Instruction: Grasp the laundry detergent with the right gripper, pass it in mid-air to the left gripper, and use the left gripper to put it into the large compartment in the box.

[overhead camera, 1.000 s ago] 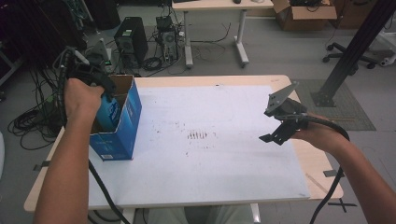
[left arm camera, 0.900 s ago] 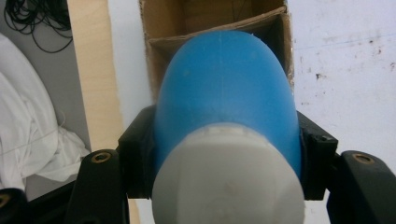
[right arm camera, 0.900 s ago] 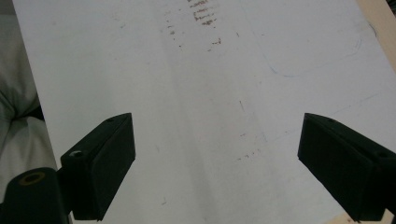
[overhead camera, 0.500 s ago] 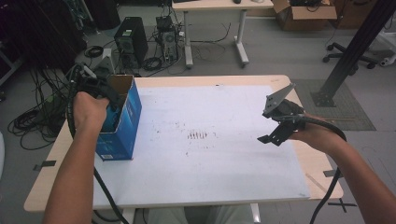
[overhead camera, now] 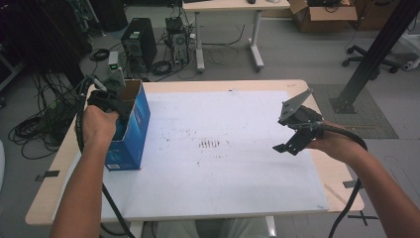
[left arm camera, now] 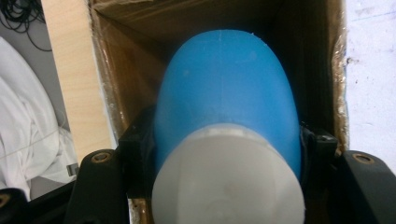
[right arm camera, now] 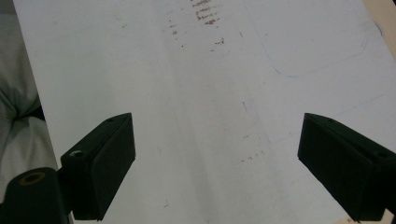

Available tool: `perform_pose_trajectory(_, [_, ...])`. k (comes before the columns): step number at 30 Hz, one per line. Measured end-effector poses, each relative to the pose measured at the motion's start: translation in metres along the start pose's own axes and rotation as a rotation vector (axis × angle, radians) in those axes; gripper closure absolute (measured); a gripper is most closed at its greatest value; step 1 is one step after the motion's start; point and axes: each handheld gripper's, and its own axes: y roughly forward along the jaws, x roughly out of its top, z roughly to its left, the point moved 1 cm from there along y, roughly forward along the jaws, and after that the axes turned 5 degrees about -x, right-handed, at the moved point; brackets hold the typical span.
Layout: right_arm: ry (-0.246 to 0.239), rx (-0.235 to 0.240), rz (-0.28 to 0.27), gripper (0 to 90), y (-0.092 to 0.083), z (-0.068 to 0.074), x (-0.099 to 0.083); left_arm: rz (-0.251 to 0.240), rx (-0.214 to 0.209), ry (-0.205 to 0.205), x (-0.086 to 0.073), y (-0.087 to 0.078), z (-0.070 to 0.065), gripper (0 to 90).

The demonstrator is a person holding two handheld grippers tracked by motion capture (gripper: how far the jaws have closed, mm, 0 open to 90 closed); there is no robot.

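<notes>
Lowering blue bottle (left arm camera: pixel 224 88), clenched in left gripper (left arm camera: pixel 224 154), into blue carton (overhead camera: pixel 132 130). Right gripper (right arm camera: pixel 217 158) released, idle over table (overhead camera: pixel 237 188). Next: seat bottle, release.

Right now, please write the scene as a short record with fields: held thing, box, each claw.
held thing: blue bottle with white cap, inside the box opening
box: blue cardboard box, open top, at the table's left edge
left claw: shut on the bottle
right claw: open, holding nothing, above the white sheet
</notes>
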Motion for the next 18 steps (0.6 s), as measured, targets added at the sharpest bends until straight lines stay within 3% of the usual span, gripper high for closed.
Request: perform_pose_trajectory(18, [0.009, 0.002, -0.001, 10.7, 0.001, 0.0, -0.001, 0.018, -0.01, 0.007, -0.002, 0.013, 0.001, 38.0])
